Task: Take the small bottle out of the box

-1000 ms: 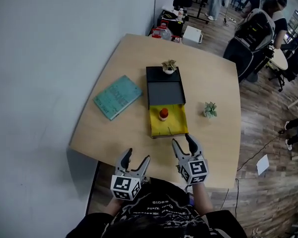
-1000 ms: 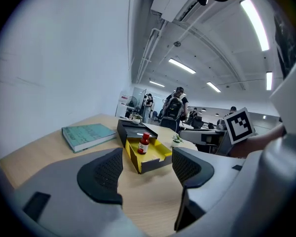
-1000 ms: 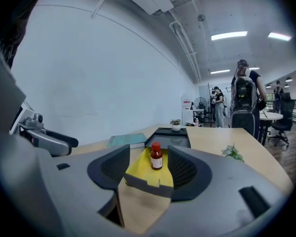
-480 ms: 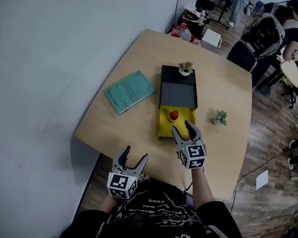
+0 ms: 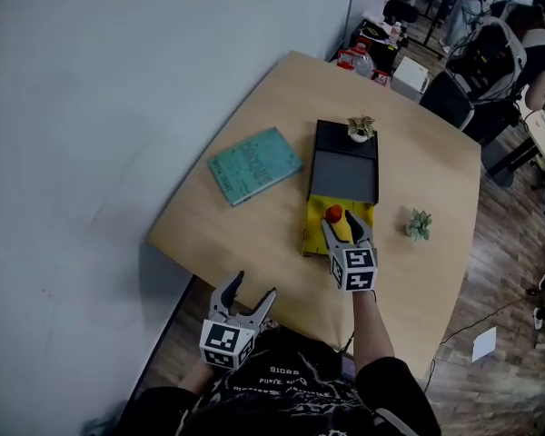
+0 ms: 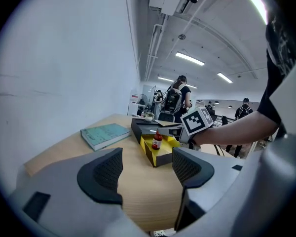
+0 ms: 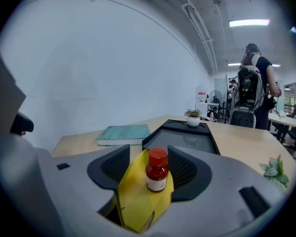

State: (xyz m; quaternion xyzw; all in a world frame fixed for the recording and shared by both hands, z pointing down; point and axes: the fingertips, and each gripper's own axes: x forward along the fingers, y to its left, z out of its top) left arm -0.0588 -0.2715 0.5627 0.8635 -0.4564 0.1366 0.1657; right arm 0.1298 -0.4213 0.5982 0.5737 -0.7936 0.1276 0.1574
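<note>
A pale bare wall (image 5: 91, 107) runs along the left edge of a wooden bench (image 5: 254, 234) with rounded corners. Past its far right corner there is an office with plank floor (image 5: 509, 271), chairs and people (image 5: 518, 34).

Around the middle of the bench lies the box (image 5: 345, 163), a flat black case. Its yellow tray (image 5: 320, 239) is slid out toward the near edge. The small bottle (image 7: 157, 169) has a red cap, dark contents and a pale label, and it stands upright in the yellow tray, close to the black case.

The right hand-held gripper (image 5: 340, 222) reaches in over the tray from the near edge. Its jaws are apart, one pad on each side of the bottle. The bottle stands between them and is not clamped. Whether either pad touches it I cannot tell.

The left hand-held gripper (image 5: 252, 286) hangs at the near edge of the bench, well apart from the box. Its jaws are wide, with only bare bench top showing between them.

A teal book (image 5: 254, 163) lies flat toward the left edge, beside the black case but apart from it. A small potted plant (image 5: 360, 129) in a white pot sits on the far end of the case. A second little plant (image 5: 419, 224) stands on the bench toward the right edge, level with the tray.
</note>
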